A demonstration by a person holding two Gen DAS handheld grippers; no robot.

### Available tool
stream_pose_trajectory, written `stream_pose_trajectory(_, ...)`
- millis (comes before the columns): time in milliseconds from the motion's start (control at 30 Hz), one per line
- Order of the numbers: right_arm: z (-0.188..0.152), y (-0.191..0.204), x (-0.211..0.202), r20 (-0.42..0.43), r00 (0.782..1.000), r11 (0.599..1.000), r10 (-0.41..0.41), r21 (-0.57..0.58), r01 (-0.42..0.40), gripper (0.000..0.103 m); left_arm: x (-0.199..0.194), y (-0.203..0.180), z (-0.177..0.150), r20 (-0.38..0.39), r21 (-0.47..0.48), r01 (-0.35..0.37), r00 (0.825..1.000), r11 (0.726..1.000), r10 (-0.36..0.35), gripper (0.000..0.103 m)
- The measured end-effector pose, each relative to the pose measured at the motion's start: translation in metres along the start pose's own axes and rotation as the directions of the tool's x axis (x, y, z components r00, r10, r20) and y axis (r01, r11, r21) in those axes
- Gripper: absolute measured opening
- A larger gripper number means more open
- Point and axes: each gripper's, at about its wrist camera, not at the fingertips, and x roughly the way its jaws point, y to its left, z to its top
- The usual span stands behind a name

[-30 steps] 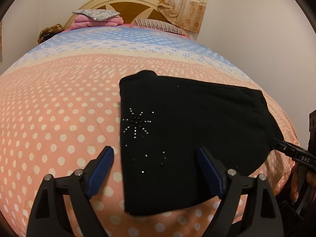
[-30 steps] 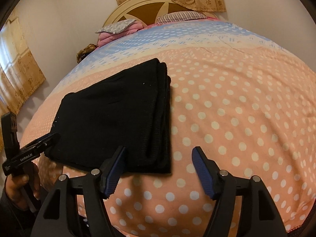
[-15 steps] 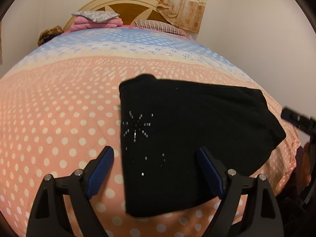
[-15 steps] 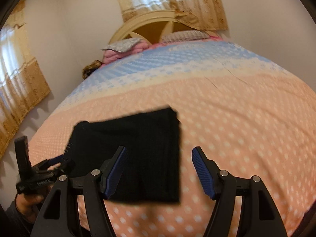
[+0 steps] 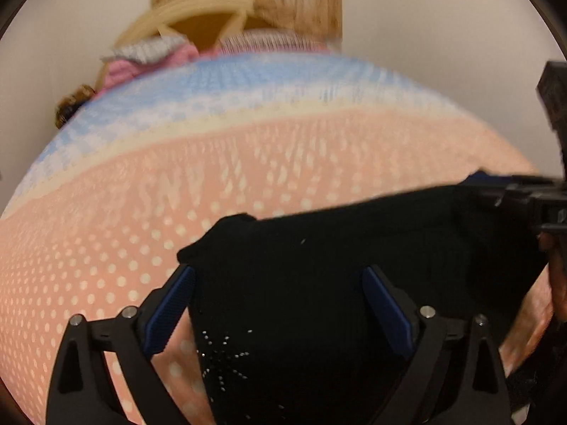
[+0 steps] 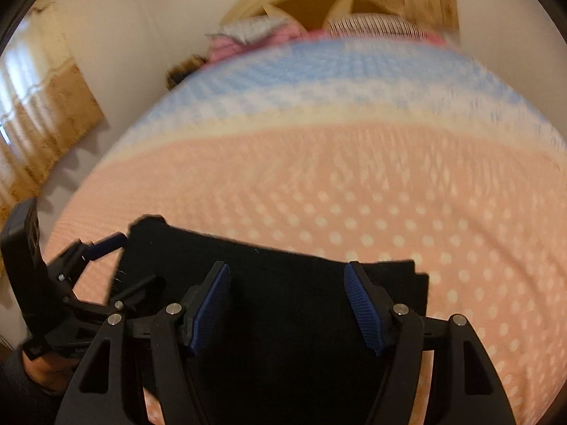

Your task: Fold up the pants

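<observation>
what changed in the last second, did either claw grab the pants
No grab. Both claws moved in low over the folded pants: the left claw and right claw now sit open above the black cloth, which fills the lower part of both views. The pants remain folded on the bed, and both claws stayed open.

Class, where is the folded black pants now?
The folded black pants lie on the dotted peach bedspread at the bed's near edge, beneath both open grippers.
</observation>
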Motion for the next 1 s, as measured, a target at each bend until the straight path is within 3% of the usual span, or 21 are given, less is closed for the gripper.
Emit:
stream_pose_trajectory(133, -0.003, 0.004, -0.019, 0.06, 0.998, 1.0, 0.017, -0.002, -0.017, 0.066, -0.009, 0.02, -0.001, 0.017, -0.07, 0.046, 0.999, 0.996, -0.045, 0.1)
stream_pose_trajectory(267, -0.035, 0.002, -0.056, 0.126, 0.991, 0.999, -0.042, -0.005, 0.043, 0.067, -0.038, 0.04, -0.029, 0.07, -0.117, 0.064, 0.996, 0.991, -0.056, 0.1)
stream_pose_trajectory(367, -0.066, -0.005, -0.066, 0.095, 0.994, 0.998, -0.056, 0.016, 0.055, 0.066, -0.046, 0.044, -0.052, 0.065, -0.174, 0.111, 0.993, 0.978, -0.102, 0.1)
stream_pose_trajectory(467, -0.1, -0.012, -0.051, -0.011, 0.993, 0.993, -0.119, 0.001, 0.119, 0.066, -0.042, 0.035, -0.076, 0.026, -0.136, 0.091, 0.996, 0.987, -0.089, 0.101)
stream_pose_trajectory(500, -0.107, -0.017, -0.046, -0.019, 0.994, 0.994, -0.105, 0.014, 0.106, 0.066, -0.041, 0.034, -0.08, 0.02, -0.131, 0.083, 0.997, 0.988, -0.081, 0.101)
stream_pose_trajectory(667, -0.1, -0.035, -0.067, 0.072, 0.997, 0.993, 0.029, 0.11, -0.037, 0.066, -0.05, 0.038, -0.073, 0.067, -0.157, 0.091, 0.994, 0.983, -0.081, 0.101)
stream_pose_trajectory(733, -0.094, -0.044, -0.071, 0.097, 0.995, 0.99, 0.034, 0.131, -0.047, 0.067, -0.052, 0.043, -0.067, 0.087, -0.169, 0.106, 0.992, 0.98, -0.093, 0.101)
stream_pose_trajectory(900, -0.083, -0.072, -0.051, 0.083, 0.995, 0.97, 0.062, 0.229, -0.08, 0.067, -0.029, 0.045, -0.057, 0.055, -0.174, 0.082, 0.996, 0.981, -0.073, 0.101)
stream_pose_trajectory(1000, -0.077, -0.07, -0.046, 0.099, 0.993, 0.972, 0.069, 0.219, -0.09, 0.067, -0.023, 0.043, -0.054, 0.052, -0.184, 0.089, 0.995, 0.979, -0.081, 0.101)
